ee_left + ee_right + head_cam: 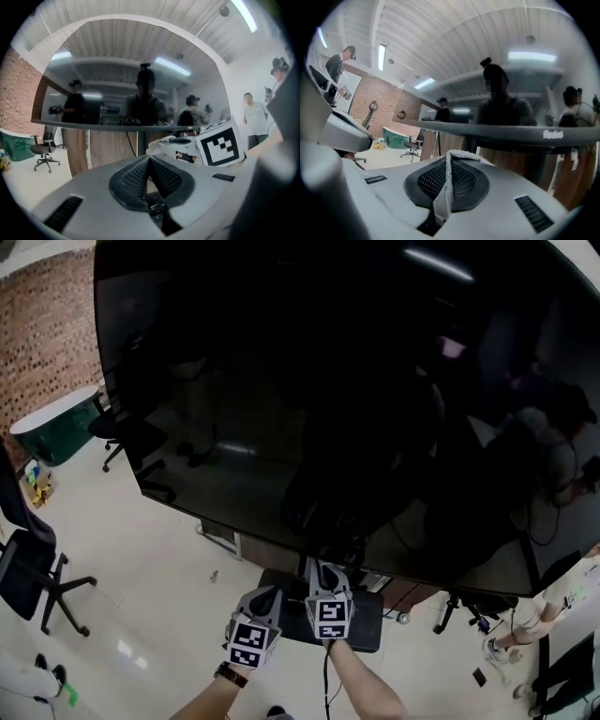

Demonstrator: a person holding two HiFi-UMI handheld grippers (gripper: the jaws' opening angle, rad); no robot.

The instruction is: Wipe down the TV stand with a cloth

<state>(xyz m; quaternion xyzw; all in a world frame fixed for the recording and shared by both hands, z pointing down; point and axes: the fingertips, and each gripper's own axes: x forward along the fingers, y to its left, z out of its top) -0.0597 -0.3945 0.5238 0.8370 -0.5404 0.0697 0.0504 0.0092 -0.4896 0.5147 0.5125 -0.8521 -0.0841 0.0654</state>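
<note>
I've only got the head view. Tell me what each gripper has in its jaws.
Observer: The right gripper has its jaws shut on a pale knitted cloth. A strip of it runs up between them and folds over the tips.
Operator: Now the left.
Observer: The left gripper has its jaws together with nothing between them.
Operator: Say what's ahead of the right one.
Observer: The bottom edge of the TV crosses its view above the jaws, with brown wooden panels beneath it.
</note>
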